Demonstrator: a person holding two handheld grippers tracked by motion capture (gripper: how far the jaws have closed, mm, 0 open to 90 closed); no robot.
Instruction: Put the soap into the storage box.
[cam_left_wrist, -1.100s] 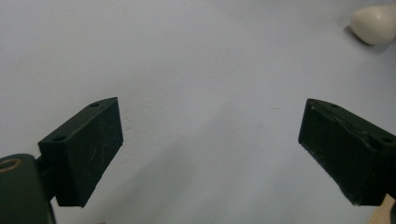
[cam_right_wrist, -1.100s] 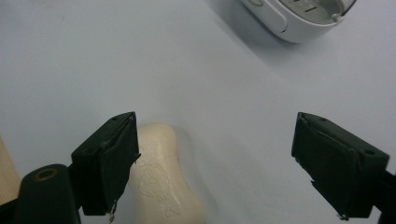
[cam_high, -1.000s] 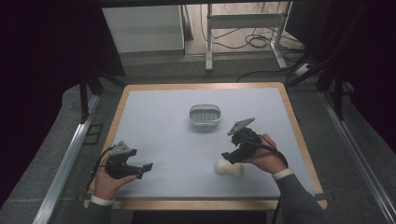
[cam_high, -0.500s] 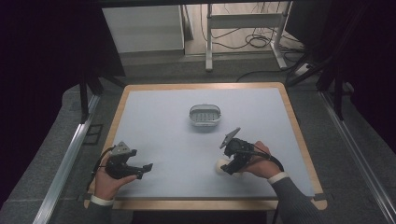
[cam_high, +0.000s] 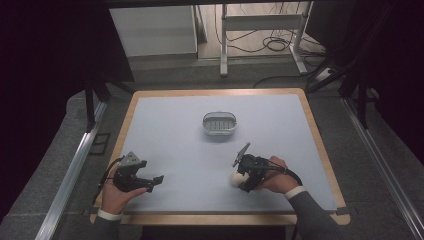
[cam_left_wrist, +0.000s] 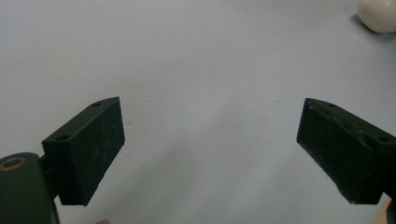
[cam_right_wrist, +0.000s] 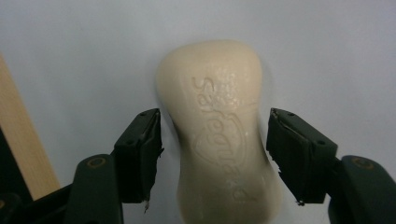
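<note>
1. One line of writing could be read: raised letters pressed into the cream soap bar (cam_right_wrist: 224, 140), running along its length in the right gripper view. They looked like "Safeguard", with a shield-shaped emblem under them; the last letters were blurred.
2. No other label or brand showed on the grippers, the table or the dish.
3. The soap bar lay flat on the pale blue table top (cam_high: 175, 135), lettered face up, near the front edge and right of the middle in the high view (cam_high: 235, 177).
4. The right gripper (cam_right_wrist: 215, 140) straddled the bar, one black jaw on each side of its narrow waist. A sliver of table showed between each pad and the soap, so the jaws were parted just wider than the bar and had not closed on it.
5. In the high view the right gripper (cam_high: 240, 176) sat low over the soap, held by the person's right hand (cam_high: 275, 175), its grey plate tilted up.
6. The left gripper (cam_left_wrist: 210, 140) had its jaws spread wide with bare table between them, gripping nothing. The soap (cam_left_wrist: 378, 14) showed far off at the top right corner of its view.
7. In the high view the left gripper (cam_high: 152, 181) rested in the left hand (cam_high: 117, 192) near the front left of the table, well apart from the soap.
8. A small grey slotted dish (cam_high: 219, 124) stood near the table's middle, beyond both grippers and apart from the soap.
</note>
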